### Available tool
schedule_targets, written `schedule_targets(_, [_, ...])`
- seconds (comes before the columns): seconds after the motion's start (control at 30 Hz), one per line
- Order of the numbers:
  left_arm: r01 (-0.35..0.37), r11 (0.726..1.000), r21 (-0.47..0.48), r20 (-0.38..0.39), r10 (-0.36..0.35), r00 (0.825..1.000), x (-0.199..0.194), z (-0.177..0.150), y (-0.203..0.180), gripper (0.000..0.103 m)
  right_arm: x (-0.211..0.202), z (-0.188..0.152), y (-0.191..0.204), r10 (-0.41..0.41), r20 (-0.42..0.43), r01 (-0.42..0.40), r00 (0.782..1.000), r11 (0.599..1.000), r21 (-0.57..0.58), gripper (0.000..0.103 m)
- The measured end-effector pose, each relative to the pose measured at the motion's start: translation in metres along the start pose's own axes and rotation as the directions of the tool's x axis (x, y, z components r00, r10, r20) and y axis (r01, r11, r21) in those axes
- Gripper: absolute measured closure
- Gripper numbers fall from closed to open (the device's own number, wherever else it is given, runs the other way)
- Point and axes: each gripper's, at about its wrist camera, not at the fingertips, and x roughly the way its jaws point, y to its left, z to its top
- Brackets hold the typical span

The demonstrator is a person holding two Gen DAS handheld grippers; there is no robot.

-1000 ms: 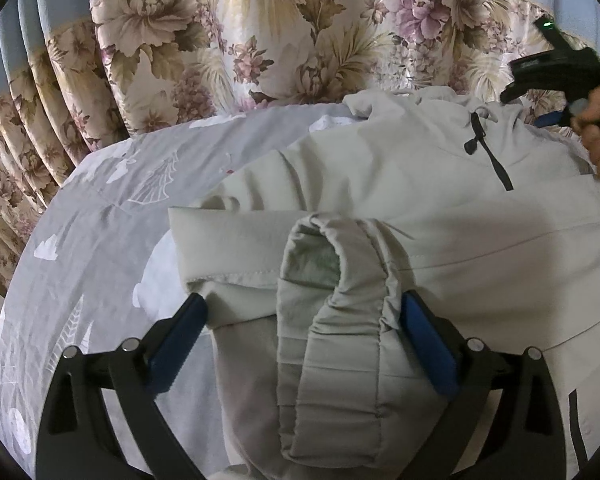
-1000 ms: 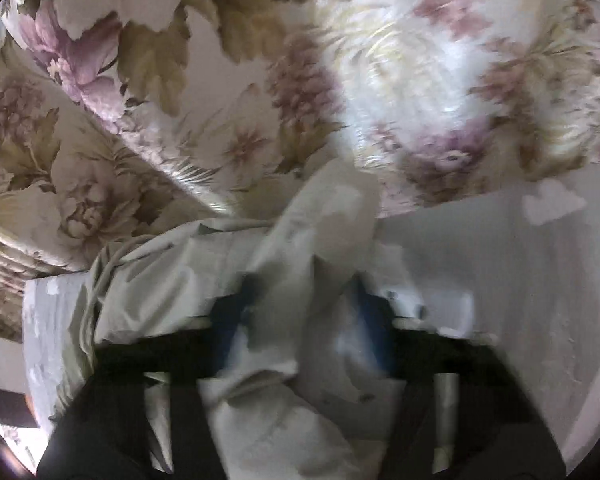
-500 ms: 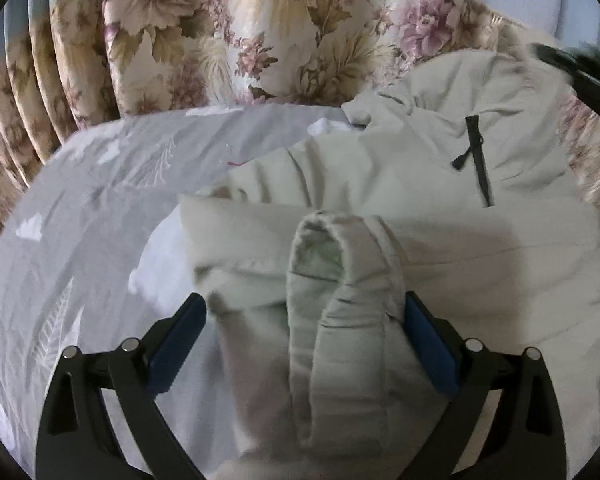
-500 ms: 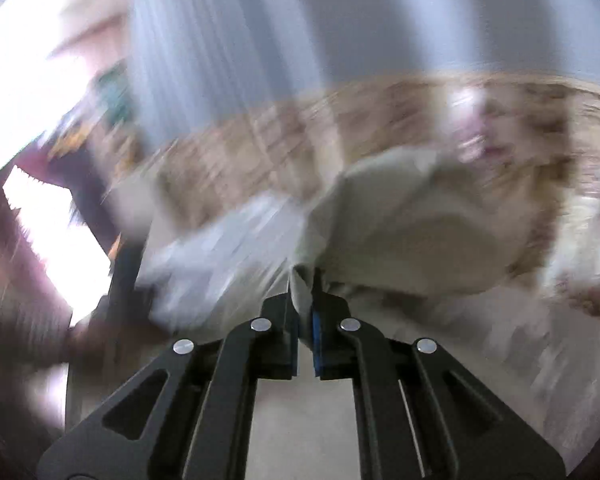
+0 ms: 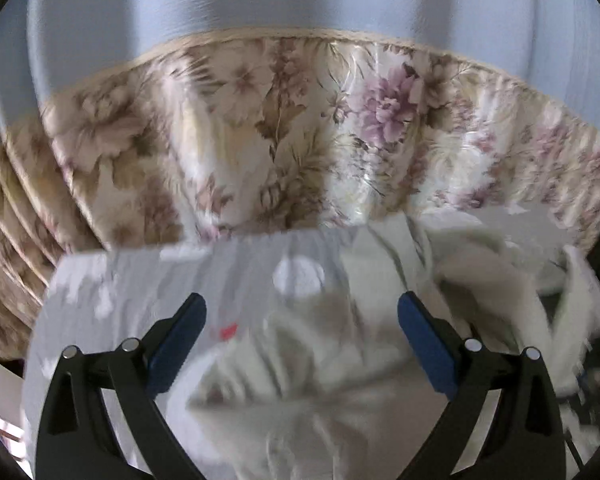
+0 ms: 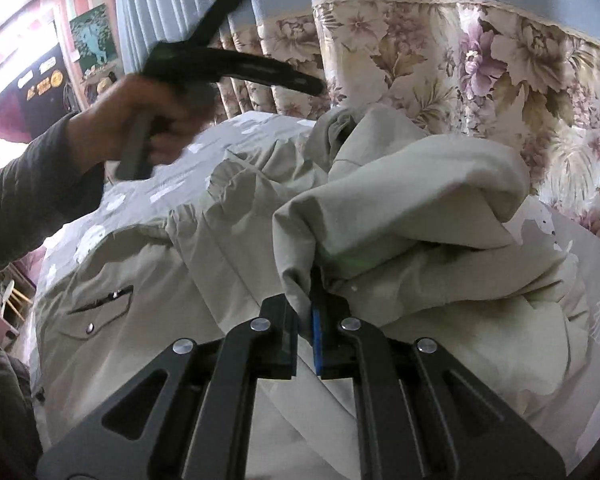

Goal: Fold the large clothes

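A pale beige jacket (image 6: 400,196) lies rumpled on a bed with a grey patterned sheet (image 6: 260,128). My right gripper (image 6: 306,312) is shut on a fold of the jacket's cloth, which bulges up and over to the right in front of it. A snap pocket (image 6: 96,312) shows on the jacket's left part. In the blurred left wrist view my left gripper (image 5: 300,300) stands wide open above the jacket (image 5: 320,380), with nothing between its blue pads (image 5: 424,340). A hand (image 6: 156,120) holds that gripper in the air over the jacket's far left.
A floral curtain (image 5: 292,136) with a blue upper band hangs right behind the bed. The grey sheet (image 5: 132,284) lies bare to the jacket's left. A dark sleeve (image 6: 24,200) reaches in from the left, with room furniture (image 6: 8,296) beyond the bed's edge.
My left gripper has lifted off the folded sleeve and now faces the curtain. The right gripper closed on the jacket's cloth and carried it up over the jacket's body.
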Motion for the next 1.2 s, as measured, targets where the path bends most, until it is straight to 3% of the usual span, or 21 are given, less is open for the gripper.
schedule_targets(0.1, [0.01,1.0,0.007,-0.066,-0.01,0.998,0.037,0.026,-0.003,0.006,0.001,0.004,0.0,-0.001,0.003,0.001,1.0,1.0,0.009,0.097])
schedule_targets(0.17, [0.092,0.996,-0.018,-0.154,-0.094,0.984,0.068,0.04,0.0,0.006,0.0,0.004,-0.001,0.0,0.01,0.0,1.0,1.0,0.017,0.097])
schedule_targets(0.23, [0.163,0.985,-0.046,-0.22,-0.17,0.961,0.089,0.048,0.001,0.006,-0.002,0.003,-0.004,-0.006,0.023,0.005,1.0,0.999,0.034,0.097])
schedule_targets(0.33, [0.192,0.98,-0.046,-0.34,-0.197,0.92,0.124,0.046,-0.009,0.006,-0.008,0.003,-0.012,-0.044,0.066,0.038,0.997,0.995,0.09,0.097])
schedule_targets(0.37, [0.192,0.98,-0.046,-0.347,-0.196,0.917,0.127,0.043,-0.012,0.013,-0.01,0.003,-0.015,-0.068,0.078,0.059,0.995,0.992,0.116,0.097])
schedule_targets(0.4, [0.202,0.978,-0.055,-0.332,-0.209,0.92,0.128,0.04,-0.014,0.047,-0.013,0.003,-0.02,-0.105,0.097,0.09,0.99,0.985,0.148,0.097])
schedule_targets(0.47, [0.254,0.963,-0.085,-0.299,-0.268,0.916,0.12,0.034,-0.017,0.08,-0.02,0.005,-0.025,-0.18,0.117,0.154,0.977,0.968,0.2,0.097])
schedule_targets(0.5, [0.269,0.962,-0.051,-0.255,-0.273,0.927,0.109,0.031,-0.021,0.094,-0.026,0.007,-0.03,-0.228,0.132,0.191,0.965,0.95,0.245,0.097])
schedule_targets(0.57, [0.297,0.955,-0.019,-0.188,-0.295,0.937,0.089,0.027,-0.023,0.095,-0.041,0.01,-0.034,-0.292,0.163,0.231,0.943,0.921,0.313,0.097])
schedule_targets(0.63, [0.359,0.933,-0.03,-0.076,-0.36,0.93,0.057,0.023,-0.015,0.096,-0.053,0.009,-0.036,-0.315,0.179,0.234,0.932,0.901,0.366,0.096])
schedule_targets(0.67, [0.373,0.928,-0.022,-0.034,-0.373,0.927,0.043,0.019,-0.012,0.096,-0.057,0.008,-0.035,-0.302,0.176,0.222,0.937,0.903,0.367,0.096])
schedule_targets(0.73, [0.43,0.903,0.014,0.052,-0.43,0.901,0.012,0.006,-0.009,0.096,-0.058,0.0,-0.028,-0.288,0.148,0.227,0.946,0.916,0.33,0.092])
schedule_targets(0.8, [0.442,0.892,0.096,0.103,-0.451,0.887,-0.023,-0.024,-0.012,0.096,-0.051,-0.012,-0.024,-0.257,0.065,0.227,0.964,0.926,0.301,0.088])
schedule_targets(0.87, [0.492,0.855,0.166,0.1,-0.511,0.854,-0.046,-0.065,-0.014,0.096,-0.041,-0.029,-0.022,-0.265,-0.04,0.265,0.963,0.923,0.277,0.07])
schedule_targets(0.9, [0.498,0.846,0.189,0.052,-0.515,0.855,-0.048,-0.085,-0.017,0.096,-0.039,-0.034,-0.021,-0.267,-0.068,0.275,0.961,0.923,0.267,0.054])
schedule_targets(0.93, [0.505,0.841,0.194,-0.01,-0.513,0.858,-0.046,-0.102,-0.02,0.096,-0.041,-0.039,-0.022,-0.276,-0.094,0.291,0.956,0.921,0.258,0.047])
schedule_targets(1.03, [0.471,0.844,0.254,-0.108,-0.46,0.882,-0.047,-0.146,-0.024,0.094,-0.075,-0.039,-0.023,-0.291,-0.045,0.292,0.956,0.916,0.276,0.045])
schedule_targets(1.07, [0.489,0.842,0.228,-0.148,-0.466,0.872,-0.048,-0.154,-0.019,0.093,-0.085,-0.034,-0.025,-0.302,-0.016,0.294,0.953,0.911,0.288,0.042])
schedule_targets(1.13, [0.506,0.843,0.185,-0.131,-0.489,0.862,-0.062,-0.154,-0.003,0.091,-0.105,-0.012,-0.037,-0.317,0.04,0.287,0.947,0.899,0.331,0.028])
schedule_targets(1.17, [0.506,0.849,0.155,-0.108,-0.494,0.863,-0.071,-0.144,0.007,0.088,-0.11,0.004,-0.047,-0.309,0.059,0.269,0.949,0.894,0.357,0.028])
schedule_targets(1.2, [0.486,0.864,0.128,-0.073,-0.481,0.874,-0.077,-0.134,0.016,0.074,-0.111,0.015,-0.058,-0.305,0.073,0.256,0.95,0.888,0.381,0.028])
